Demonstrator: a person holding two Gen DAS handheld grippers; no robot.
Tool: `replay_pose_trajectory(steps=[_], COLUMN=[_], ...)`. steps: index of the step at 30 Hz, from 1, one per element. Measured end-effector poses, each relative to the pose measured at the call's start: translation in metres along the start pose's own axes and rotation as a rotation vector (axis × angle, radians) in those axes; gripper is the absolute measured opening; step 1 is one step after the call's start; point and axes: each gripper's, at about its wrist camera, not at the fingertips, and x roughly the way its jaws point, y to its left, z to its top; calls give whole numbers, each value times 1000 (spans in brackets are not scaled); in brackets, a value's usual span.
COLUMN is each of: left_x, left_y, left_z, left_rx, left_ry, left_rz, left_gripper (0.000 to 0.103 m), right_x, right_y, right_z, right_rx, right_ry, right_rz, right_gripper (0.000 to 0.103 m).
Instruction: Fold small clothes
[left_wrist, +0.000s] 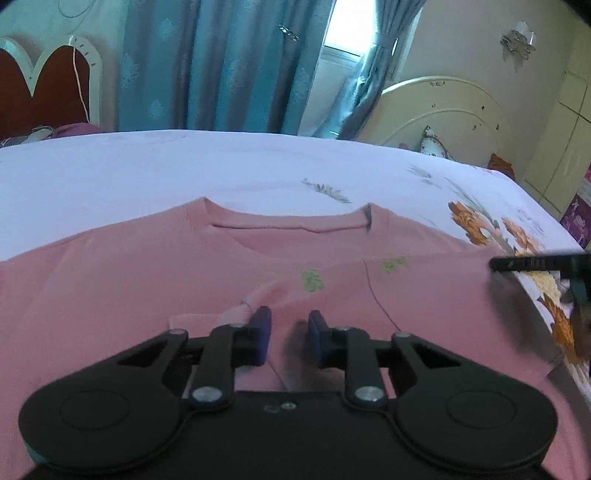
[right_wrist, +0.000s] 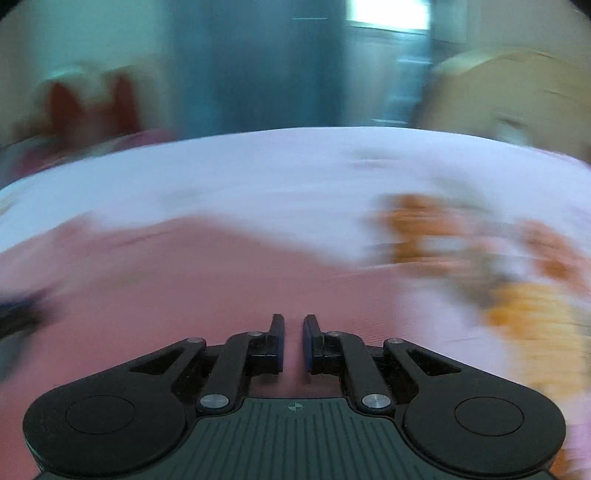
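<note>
A pink top (left_wrist: 147, 273) lies spread on the bed, its neckline at the far side and small green marks near the middle. A sleeve is folded in over the body, its cuff just left of my left gripper (left_wrist: 290, 325). That gripper hovers low over the top with its jaws a small way apart and nothing between them. In the right wrist view, which is blurred by motion, my right gripper (right_wrist: 293, 328) is over the pink top (right_wrist: 184, 280) with a narrow gap between its jaws and nothing in it. Its finger also shows at the right edge of the left wrist view (left_wrist: 532, 264).
The bed has a white sheet (left_wrist: 184, 170) with orange flower prints (left_wrist: 469, 221) at the right. Its right edge drops off near the top's side. Blue curtains (left_wrist: 221, 62), a cream headboard (left_wrist: 443, 107) and a red headboard (left_wrist: 55, 88) stand behind.
</note>
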Motion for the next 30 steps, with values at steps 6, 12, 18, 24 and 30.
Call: replay_pose_trajectory(steps=[6, 12, 18, 24, 30], left_x=[4, 11, -19, -50, -57], left_y=[-25, -23, -32, -37, -39], left_z=[9, 2, -14, -48, -57], left_rx=[28, 68, 91, 117, 116], left_ry=[-24, 7, 4, 14, 12], left_rz=[33, 56, 80, 133, 156], left_gripper=[50, 49, 52, 52, 55], right_x=[15, 12, -32, -82, -106], right_y=[-29, -25, -24, -7, 1], right_z=[19, 15, -19, -81, -89], right_rx=[-4, -12, -49, -128, -63], right_ry=[42, 51, 50, 88, 23], right_rz=[11, 48, 77, 64, 85], right_gripper=[8, 8, 8, 8, 8])
